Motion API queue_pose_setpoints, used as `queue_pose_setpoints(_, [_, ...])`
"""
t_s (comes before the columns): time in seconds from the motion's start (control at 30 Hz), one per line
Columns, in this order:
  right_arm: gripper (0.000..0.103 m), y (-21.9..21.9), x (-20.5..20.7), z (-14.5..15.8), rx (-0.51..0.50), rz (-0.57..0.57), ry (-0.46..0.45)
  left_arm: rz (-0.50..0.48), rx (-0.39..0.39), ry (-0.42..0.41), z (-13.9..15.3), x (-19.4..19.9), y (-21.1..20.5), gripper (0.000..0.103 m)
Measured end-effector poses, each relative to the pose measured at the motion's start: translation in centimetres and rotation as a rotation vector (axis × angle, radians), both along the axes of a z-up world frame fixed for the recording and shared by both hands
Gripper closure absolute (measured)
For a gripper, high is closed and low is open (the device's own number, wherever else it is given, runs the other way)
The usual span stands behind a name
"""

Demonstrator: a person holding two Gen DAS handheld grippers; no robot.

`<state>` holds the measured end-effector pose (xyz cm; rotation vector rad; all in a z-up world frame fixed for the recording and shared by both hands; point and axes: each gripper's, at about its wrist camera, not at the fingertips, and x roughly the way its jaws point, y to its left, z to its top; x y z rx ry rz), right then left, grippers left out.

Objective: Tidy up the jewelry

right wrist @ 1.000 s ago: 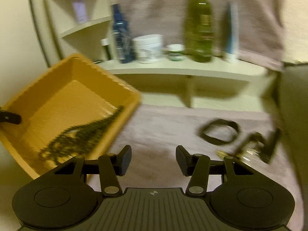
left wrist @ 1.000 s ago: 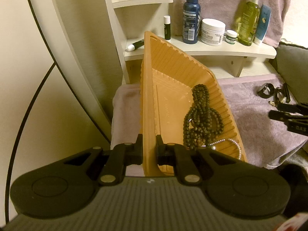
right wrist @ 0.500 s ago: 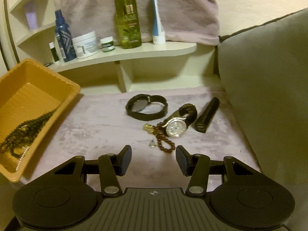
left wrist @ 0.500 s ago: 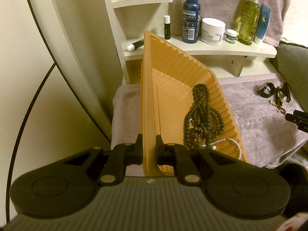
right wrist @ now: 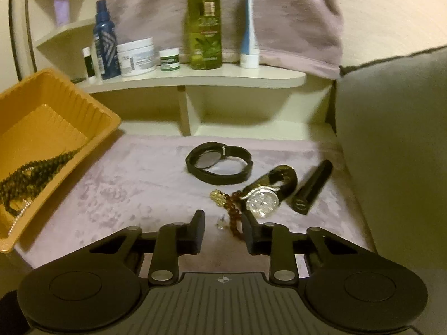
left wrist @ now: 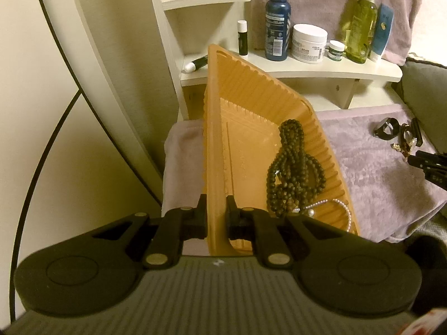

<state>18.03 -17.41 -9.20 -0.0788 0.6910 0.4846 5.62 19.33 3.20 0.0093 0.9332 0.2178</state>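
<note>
My left gripper (left wrist: 217, 217) is shut on the near rim of an orange tray (left wrist: 215, 139) and holds it tilted. A dark bead necklace (left wrist: 290, 167) and a pearl strand (left wrist: 335, 209) lie in the tray. The tray (right wrist: 92, 106) also shows at the left of the right wrist view. My right gripper (right wrist: 222, 231) is open, low over the mauve cloth (right wrist: 125, 189), with a small clear earring (right wrist: 220, 224) and a brown bead bracelet (right wrist: 233, 212) between its fingers. Beyond lie a crystal-faced watch (right wrist: 262, 201), a black band watch (right wrist: 218, 163) and a black tube (right wrist: 313, 187).
A cream shelf (right wrist: 195, 79) behind holds a blue bottle (right wrist: 104, 42), a white jar (right wrist: 137, 57), a small green-lidded jar (right wrist: 169, 59), a green bottle (right wrist: 204, 25) and a blue tube (right wrist: 249, 33). A grey cushion (right wrist: 391, 128) stands at the right.
My right gripper has swung right from the tray and come down close over the jewelry pile, earring and bracelet now between its fingers. The left gripper and tray have not moved.
</note>
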Motion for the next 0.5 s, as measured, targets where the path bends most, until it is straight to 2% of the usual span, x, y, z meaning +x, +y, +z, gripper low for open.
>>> queue_pose_setpoints(0.07, [0.084,0.3,0.2,-0.2,0.001,0.005,0.004,-0.001,0.001,0.001,0.0,0.0,0.0,0.093])
queue_pose_setpoints(0.5, [0.095,1.3,0.8,-1.3,-0.042,0.011,0.007,0.0,0.001,0.002,0.0,0.0,-0.1,0.093])
